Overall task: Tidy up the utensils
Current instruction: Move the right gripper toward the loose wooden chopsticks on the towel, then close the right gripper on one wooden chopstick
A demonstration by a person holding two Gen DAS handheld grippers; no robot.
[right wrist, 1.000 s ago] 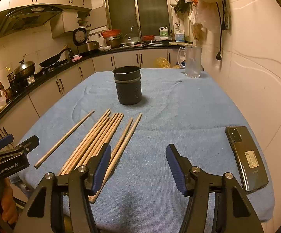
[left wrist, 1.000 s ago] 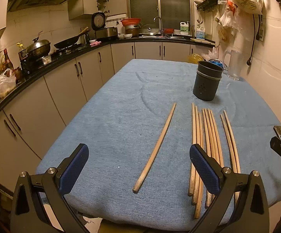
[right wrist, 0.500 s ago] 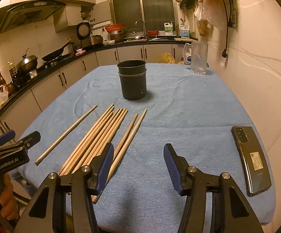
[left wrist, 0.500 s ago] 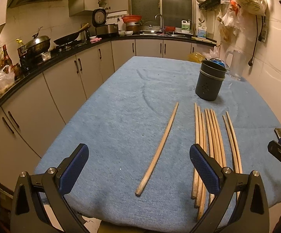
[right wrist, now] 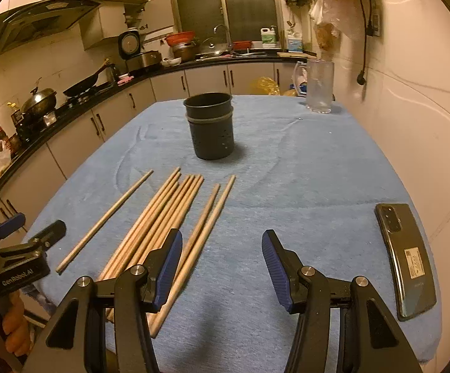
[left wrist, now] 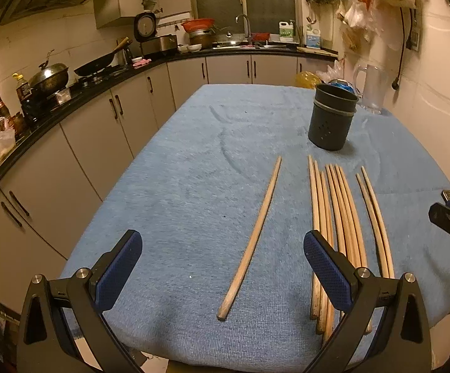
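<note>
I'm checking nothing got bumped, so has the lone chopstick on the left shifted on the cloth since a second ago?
No. The lone chopstick lies at the same angle and gap beside the chopstick bundle, below the dark holder.

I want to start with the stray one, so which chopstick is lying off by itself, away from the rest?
The single chopstick on the far left of the row. Bare blue cloth separates it from the tight bundle and from the pair beyond that.

Blue-clothed table (right wrist: 302,168), right wrist view
Wooden chopsticks (right wrist: 162,223) near left; dark perforated cylindrical holder (right wrist: 211,133) far; black smartphone (right wrist: 406,258) right.
</note>
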